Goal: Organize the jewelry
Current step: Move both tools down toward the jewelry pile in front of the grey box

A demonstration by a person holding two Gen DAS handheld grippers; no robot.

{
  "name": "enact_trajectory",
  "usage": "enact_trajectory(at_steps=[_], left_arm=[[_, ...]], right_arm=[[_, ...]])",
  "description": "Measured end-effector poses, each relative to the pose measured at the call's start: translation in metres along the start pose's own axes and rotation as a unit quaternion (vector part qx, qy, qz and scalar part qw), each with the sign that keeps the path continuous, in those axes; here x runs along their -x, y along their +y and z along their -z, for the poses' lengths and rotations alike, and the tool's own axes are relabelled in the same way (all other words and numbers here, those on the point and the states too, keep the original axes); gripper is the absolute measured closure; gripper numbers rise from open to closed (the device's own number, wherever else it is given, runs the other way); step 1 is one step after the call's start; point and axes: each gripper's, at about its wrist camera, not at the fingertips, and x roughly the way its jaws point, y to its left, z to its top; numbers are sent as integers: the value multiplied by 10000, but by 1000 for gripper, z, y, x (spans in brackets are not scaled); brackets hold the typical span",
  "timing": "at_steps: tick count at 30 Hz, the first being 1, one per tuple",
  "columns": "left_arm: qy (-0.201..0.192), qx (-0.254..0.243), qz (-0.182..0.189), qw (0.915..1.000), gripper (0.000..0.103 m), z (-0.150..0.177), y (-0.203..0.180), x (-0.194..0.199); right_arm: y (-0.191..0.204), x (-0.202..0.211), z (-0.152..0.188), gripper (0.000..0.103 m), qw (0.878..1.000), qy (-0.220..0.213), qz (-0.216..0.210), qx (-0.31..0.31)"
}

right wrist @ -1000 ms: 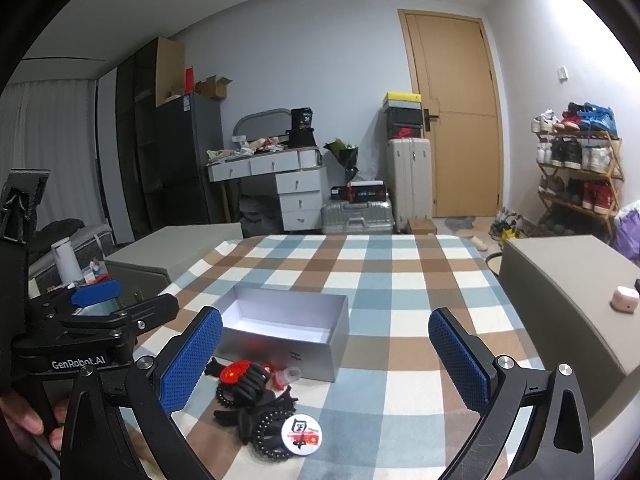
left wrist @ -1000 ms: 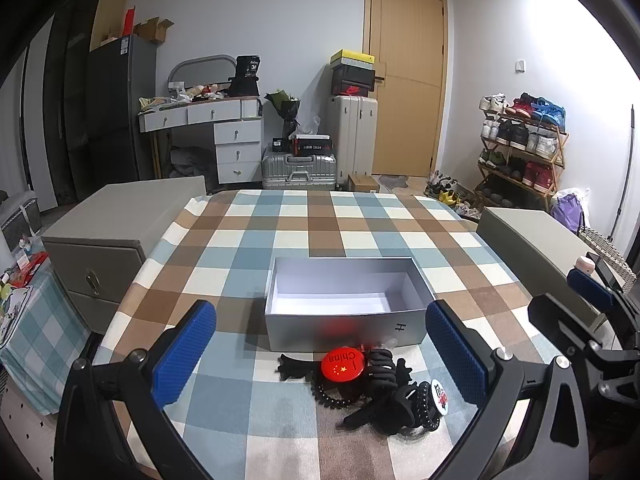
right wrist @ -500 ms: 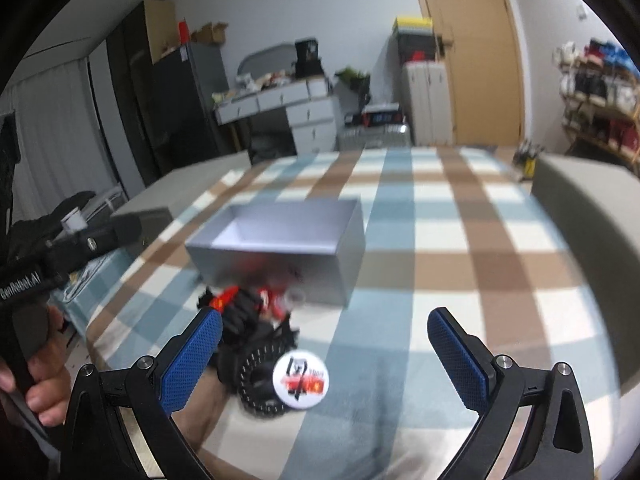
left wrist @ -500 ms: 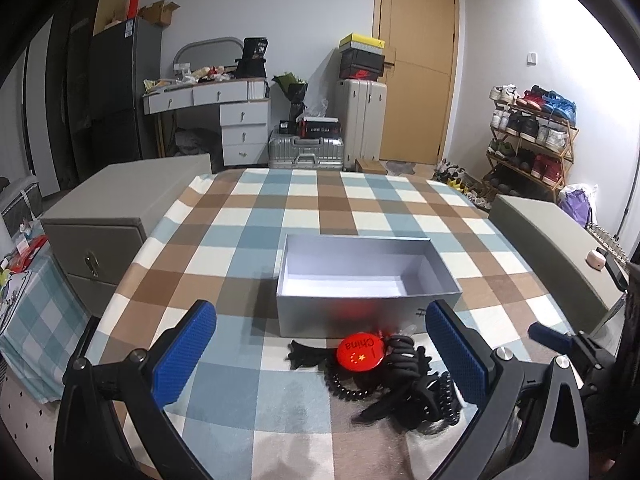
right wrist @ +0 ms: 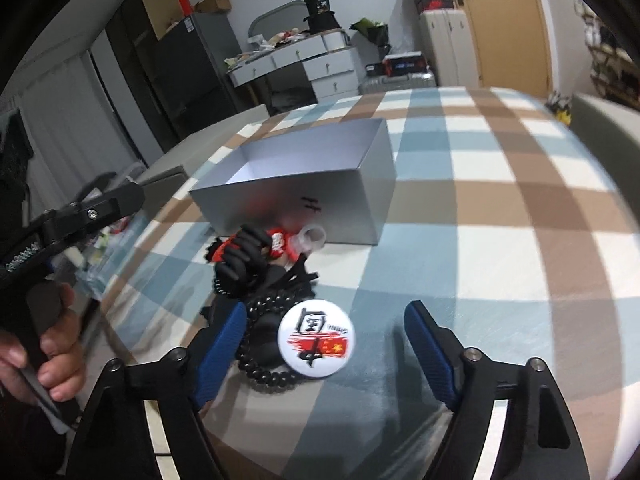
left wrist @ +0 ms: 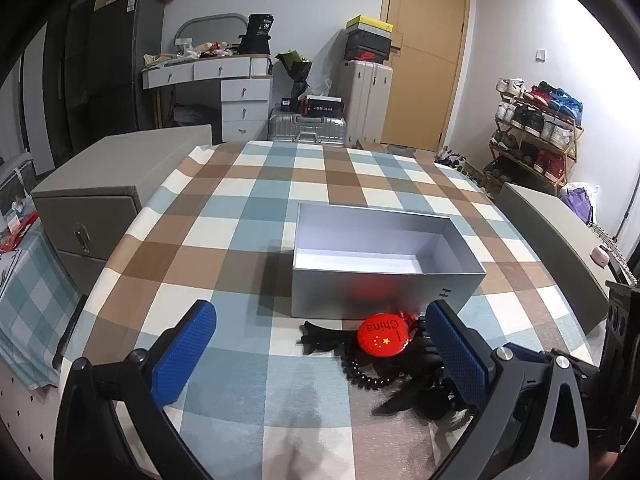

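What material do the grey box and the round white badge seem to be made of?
Grey box: probably stiff cardboard with a satin silver-grey coating; thin straight walls, sharp folded corners, a soft red reflection on its front. White badge: likely a metal pin button under glossy film; domed face, printed design, bright highlights.

The red round badge (left wrist: 383,335) reads "China", upside down from this side, with yellow stars. The silver box (left wrist: 384,294) carries an "H" on its front wall. The white badge (right wrist: 316,342) bears a large black Chinese character, possibly "国", over a red flag.
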Motion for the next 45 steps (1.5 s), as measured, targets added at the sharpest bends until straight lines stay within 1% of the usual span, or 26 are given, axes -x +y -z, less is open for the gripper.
enact_trajectory(at_steps=[1,3,4,5,7,10,12,14,16,18,23,25,26,27,30,31,32,34,35,36,37,38,42,45], left_arm=[[4,1,-4,10000,1,0,0,0],[8,-17,-15,10000,1,1,0,-1],[17,-22,-9,10000,1,0,0,-2],[19,-29,-8,10000,1,-1,1,-3],[24,-39,-27,10000,1,-1,0,-2],[19,-80,-44,10000,1,-1,-1,-3],[21,-121,-64,9999,1,-2,-2,-3],[27,-144,-76,9999,1,-2,-4,-3],[30,-166,-98,9998,1,-2,-5,-3],[35,-192,-114,9997,1,-2,-7,-3],[40,-286,-220,9993,1,-3,-9,-6],[83,-272,-256,9993,1,-3,-8,-9],[121,-249,-269,9993,1,-3,-6,-10],[155,-227,-274,9992,1,-4,-4,-12],[213,-206,-333,9990,1,-4,-1,-14],[221,-218,-355,9989,1,-3,-1,-14],[230,-225,-377,9988,1,-3,-1,-14],[255,-239,-402,9986,1,-3,0,-14],[268,-252,-420,9984,1,-3,0,-15],[281,-267,-429,9983,1,-3,-1,-15],[298,-278,-437,9982,1,-2,-1,-15],[316,-282,-439,9981,1,-2,-1,-16],[382,-308,-436,9978,1,1,-4,-18],[405,-342,-429,9977,1,1,-5,-19]], right_arm=[[-2,0,1,30,9999,15,-97,-62],[-5,0,2,39,9992,62,-323,-210],[-8,0,3,40,9985,92,-458,-302],[-9,-1,3,43,9981,109,-505,-349],[-11,-1,4,44,9973,137,-563,-446],[-12,4,7,45,9974,79,-590,-414],[-11,8,8,45,9977,70,-566,-365],[-11,8,9,48,9983,109,-490,-284],[-12,6,11,49,9987,145,-423,-252],[-14,5,12,54,9990,119,-352,-255],[-8,5,14,60,9998,67,-200,-23],[-4,7,14,71,9999,31,-125,115],[-1,6,15,84,9998,73,-14,202],[-2,6,16,87,9997,38,50,245],[-8,7,16,89,9999,46,-122,78],[-10,7,16,89,9999,47,-134,50],[-12,7,16,86,9998,48,-191,31],[-12,9,17,85,9996,60,-267,35],[-11,9,17,78,9996,100,-269,70],[-9,8,17,62,9995,119,-260,106],[-7,8,17,53,9994,140,-250,167],[-4,8,17,47,9993,113,-256,255],[7,3,16,42,9982,160,22,579],[10,0,15,43,9972,204,149,698]])
